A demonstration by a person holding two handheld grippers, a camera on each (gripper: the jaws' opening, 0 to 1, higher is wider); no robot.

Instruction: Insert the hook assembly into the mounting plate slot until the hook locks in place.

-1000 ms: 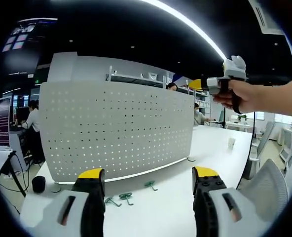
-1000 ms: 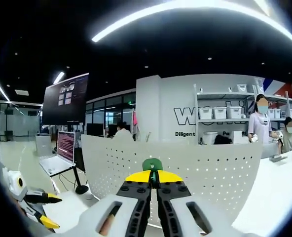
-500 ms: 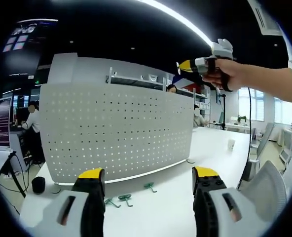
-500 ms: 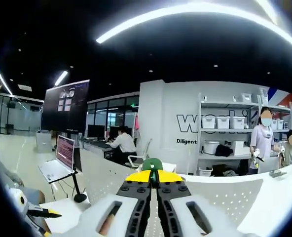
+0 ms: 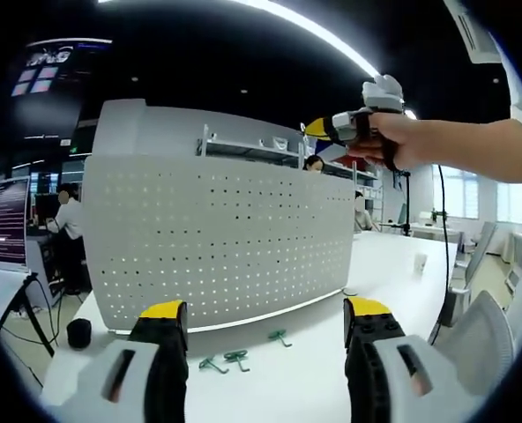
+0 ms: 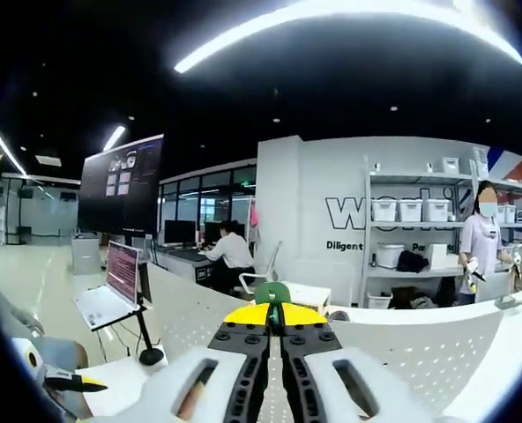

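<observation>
In the left gripper view, the left gripper (image 5: pixel 265 326) sits at the bottom of the frame with its two yellow-tipped jaws spread wide apart and nothing between them. Just past the jaws, low in the middle of the frame, three small green hooks (image 5: pixel 236 359) lie on the white table (image 5: pixel 393 264). Behind them the white mounting plate (image 5: pixel 226 242), full of little holes, stands upright across the middle of the frame. At the upper right, a hand (image 5: pixel 398 141) holds the right gripper (image 5: pixel 316 129) high, above the top edge of the plate.

In the right gripper view, the right gripper (image 6: pixel 272 319) rises from the bottom middle with its jaws squeezed together on a green hook (image 6: pixel 272 293), whose round green top pokes up above the yellow tips. The curved top edge of the mounting plate (image 6: pixel 420 326) runs across the lower part of the frame, below and behind the tips. At the lower left, part of the left gripper (image 6: pixel 71 382) pokes in. A laptop (image 6: pixel 111 286) on a stand sits at the left, and a person (image 6: pixel 230 256) sits at a desk farther back.
</observation>
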